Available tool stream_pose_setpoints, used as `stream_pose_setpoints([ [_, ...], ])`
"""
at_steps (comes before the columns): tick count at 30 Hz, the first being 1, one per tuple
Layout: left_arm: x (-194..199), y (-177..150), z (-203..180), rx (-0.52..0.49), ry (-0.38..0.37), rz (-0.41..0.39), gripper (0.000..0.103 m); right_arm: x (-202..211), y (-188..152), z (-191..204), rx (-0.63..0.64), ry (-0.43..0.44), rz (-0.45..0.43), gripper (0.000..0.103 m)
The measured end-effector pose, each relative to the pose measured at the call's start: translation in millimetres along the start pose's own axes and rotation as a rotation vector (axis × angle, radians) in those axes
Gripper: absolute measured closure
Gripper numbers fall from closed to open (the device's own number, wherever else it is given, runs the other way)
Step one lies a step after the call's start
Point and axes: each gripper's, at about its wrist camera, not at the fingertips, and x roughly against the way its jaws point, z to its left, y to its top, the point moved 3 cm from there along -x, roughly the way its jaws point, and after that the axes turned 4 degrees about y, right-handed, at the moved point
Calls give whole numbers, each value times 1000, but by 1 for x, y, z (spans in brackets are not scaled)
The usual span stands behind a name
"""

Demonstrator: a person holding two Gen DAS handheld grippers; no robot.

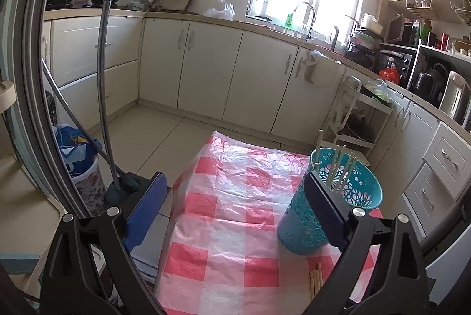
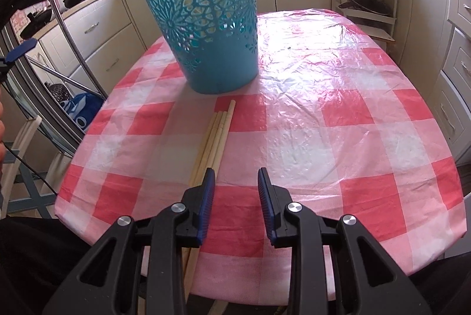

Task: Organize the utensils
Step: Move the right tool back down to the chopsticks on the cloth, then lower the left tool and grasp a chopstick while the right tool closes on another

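A teal cut-out basket [image 2: 206, 29] stands upright on the red-and-white checked table [image 2: 338, 115]. In the left wrist view the basket [image 1: 297, 218] holds several pale chopsticks [image 1: 338, 165] standing upright. Several more chopsticks [image 2: 213, 135] lie side by side on the cloth in front of the basket; their ends show in the left wrist view [image 1: 315, 282]. My right gripper [image 2: 235, 173] is open and empty, low over the near table edge, its left finger [image 2: 207, 191] just over the lying chopsticks. My left gripper [image 1: 235, 182] is wide open and empty, raised above the table's left side, its right finger [image 1: 323, 212] in front of the basket.
Cream kitchen cabinets [image 1: 206, 73] run along the far walls. A white shelf trolley [image 1: 356, 121] stands beyond the table. A metal stand [image 1: 103, 94] and a bag-filled bin [image 1: 79, 159] stand left of the table. Drawers [image 2: 459, 73] lie to the right.
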Motion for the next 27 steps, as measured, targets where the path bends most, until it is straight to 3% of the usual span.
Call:
stream_pose_setpoints([
  [4, -2, -4, -2, -26, -1, 19, 12, -5, -3, 2, 51, -52, 8, 75],
  [12, -9, -14, -9, -79, -9, 71, 11, -4, 4, 4, 23, 5, -26, 75],
  [20, -21, -34, -24, -144, -37, 154, 10, -21, 8, 14, 108, -51, 4, 76],
  [24, -44, -68, -39, -183, -95, 334, 9, -21, 11, 6, 110, -62, 32, 92],
  [27, -60, -107, -54, -183, -176, 489, 9, -16, 12, -8, 83, -69, 50, 94],
])
